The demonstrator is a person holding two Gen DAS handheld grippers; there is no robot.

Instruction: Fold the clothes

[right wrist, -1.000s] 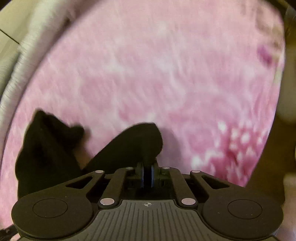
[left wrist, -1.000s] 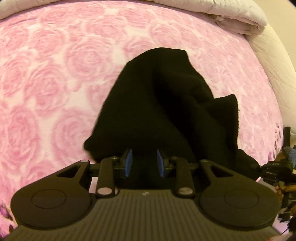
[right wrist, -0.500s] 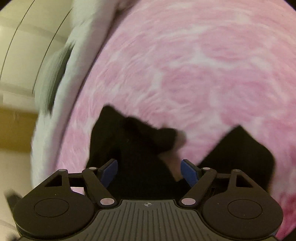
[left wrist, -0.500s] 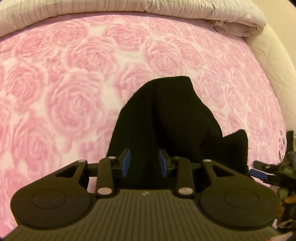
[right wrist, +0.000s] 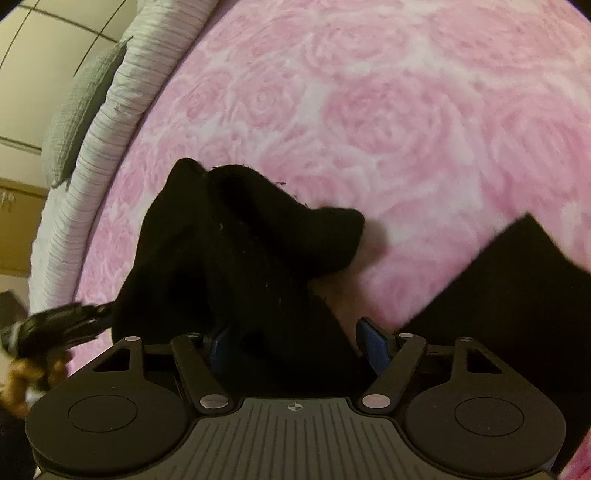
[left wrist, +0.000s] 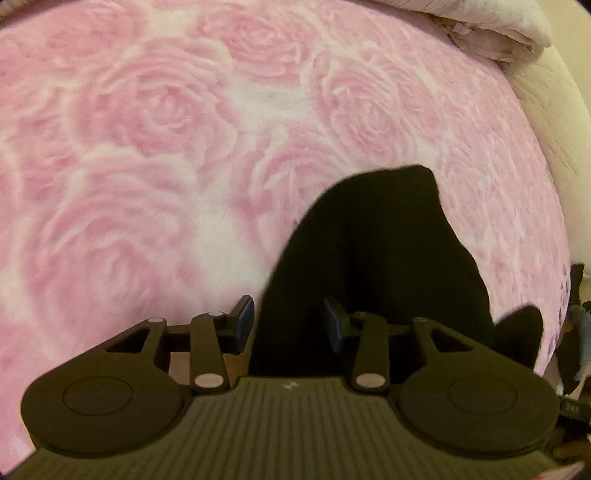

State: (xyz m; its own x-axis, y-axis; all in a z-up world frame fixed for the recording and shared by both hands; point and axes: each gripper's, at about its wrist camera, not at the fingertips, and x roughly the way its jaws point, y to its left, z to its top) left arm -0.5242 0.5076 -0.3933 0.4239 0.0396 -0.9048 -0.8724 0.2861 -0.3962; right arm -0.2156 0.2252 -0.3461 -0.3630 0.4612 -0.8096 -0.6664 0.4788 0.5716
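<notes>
Black garment [left wrist: 373, 266] lying crumpled on pink rose-print bedspread [left wrist: 155, 140], right of centre in left wrist view, running from a rounded peak down under the tool body. Left gripper [left wrist: 289, 325] pointing steeply down at it, jaws opening, blue pads [left wrist: 244, 318] standing apart; cloth sits between them but clear of the left pad, contact on the right pad not resolvable against the black. Looks like no grip. Second lobe of the same black fabric poking up at lower right, near bed edge. White quilted bedding [left wrist: 502, 33] bunched at top right corner, cream mattress side [left wrist: 554, 147] running down the right rim. Dark blurred clutter at far right edge, not identifiable. Right wrist view: same garment [right wrist: 236, 258] heaped left of centre on the bedspread [right wrist: 406, 110], a fold of it dropping straight into the right gripper [right wrist: 297, 341]. Jaws wide but closing, cloth between the blue pads [right wrist: 375, 343]; left pad half buried in fabric, right pad clear of it with pink showing beside. Not clamped. Flat black panel [right wrist: 517, 295] at right, corner pointing up, link to the heap hidden by the tool. Striped white blanket [right wrist: 110, 122] along left bed edge, grey pillow [right wrist: 77, 110] beyond it. Other gripper [right wrist: 62, 325] and a hand [right wrist: 26, 376] blurred at lower left, touching the heap's edge or just beside, cannot tell.
</notes>
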